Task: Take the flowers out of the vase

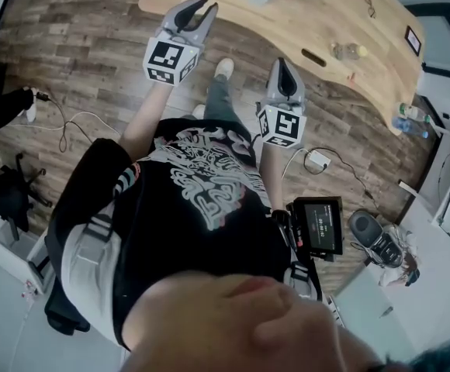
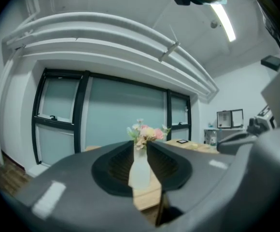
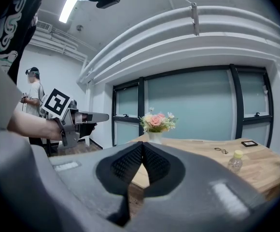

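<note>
Jaws of the left hand-held gripper (image 1: 197, 8) stand a narrow slit apart with nothing between them. It is held level and aimed at the vase (image 3: 155, 137), which shows through that slit well beyond the tips. The white vase stands upright on the wooden tabletop (image 1: 302, 29), near the end closest to the left hand-held gripper. It seems to sit close to the edge that faces the person, though the head view cuts it off at the top. The flowers (image 3: 157, 121), pink and pale, are in the vase, bunched above its neck. The right hand-held gripper (image 1: 282, 64) has its jaws pressed together and empty, and it points toward the tabletop's near edge beside the vase. Both are well apart from the vase. Farther along the tabletop lie a pair of glasses (image 3: 221, 150), a clear bottle with a yellow cap (image 3: 235, 161) and a small dark frame (image 3: 248, 143)
</note>
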`<state>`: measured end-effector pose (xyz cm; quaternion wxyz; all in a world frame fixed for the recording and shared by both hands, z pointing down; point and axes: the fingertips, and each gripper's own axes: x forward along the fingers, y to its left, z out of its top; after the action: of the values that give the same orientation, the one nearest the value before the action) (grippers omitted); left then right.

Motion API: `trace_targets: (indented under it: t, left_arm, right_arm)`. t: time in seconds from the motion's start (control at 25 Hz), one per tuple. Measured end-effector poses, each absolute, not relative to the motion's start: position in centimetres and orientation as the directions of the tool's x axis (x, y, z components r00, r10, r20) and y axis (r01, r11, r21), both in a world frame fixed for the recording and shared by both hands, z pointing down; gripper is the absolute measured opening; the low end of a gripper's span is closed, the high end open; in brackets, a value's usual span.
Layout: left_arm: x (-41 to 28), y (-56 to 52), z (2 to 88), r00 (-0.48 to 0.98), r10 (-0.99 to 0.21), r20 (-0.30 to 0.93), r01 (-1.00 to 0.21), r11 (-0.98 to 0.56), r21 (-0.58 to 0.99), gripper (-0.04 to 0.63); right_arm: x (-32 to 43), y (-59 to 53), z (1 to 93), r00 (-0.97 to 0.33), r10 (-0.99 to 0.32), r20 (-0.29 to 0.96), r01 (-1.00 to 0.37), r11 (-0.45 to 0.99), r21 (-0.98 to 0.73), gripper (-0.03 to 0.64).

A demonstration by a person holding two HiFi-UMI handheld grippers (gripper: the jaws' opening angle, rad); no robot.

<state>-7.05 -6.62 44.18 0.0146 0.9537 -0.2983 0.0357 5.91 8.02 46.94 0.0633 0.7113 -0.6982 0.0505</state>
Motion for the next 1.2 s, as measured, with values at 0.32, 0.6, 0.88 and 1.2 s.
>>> trace_targets:
  t: [0.32, 0.6, 0.88, 1.2]
  left_arm:
    - [-3.7, -12.3, 45.6, 0.813, -0.57, 0.119, -0.574, -0.819, -0.006, 0.07]
    - [0.4, -16.2, 47.6, 0.842, -0.512, 0.171, -0.521, -0.853, 0.012, 0.127]
    - [4.2, -18.2, 49.6, 0.88, -0.414, 0.233, -0.422, -0.906, -0.016, 0.198]
    - [7.3, -19.8, 52.2, 0.897, -0.332, 0.29, -0.344, -0.939, -0.009, 0.276]
  right_arm:
    - [9.2, 1.3, 49.0, -0.003, -0.978, 0.208, -1.0, 0.002, -0.005, -0.001]
    - [12.4, -4.0, 50.7, -0.026, -0.968, 0.249, -0.999, 0.02, -0.026, -0.002]
    - [14.9, -8.3, 53.0, -0.037, -0.953, 0.301, -0.999, 0.027, -0.037, 0.0]
    - [16.9, -12.2, 55.4, -0.094, -0.934, 0.345, -0.995, 0.073, -0.073, 0.092]
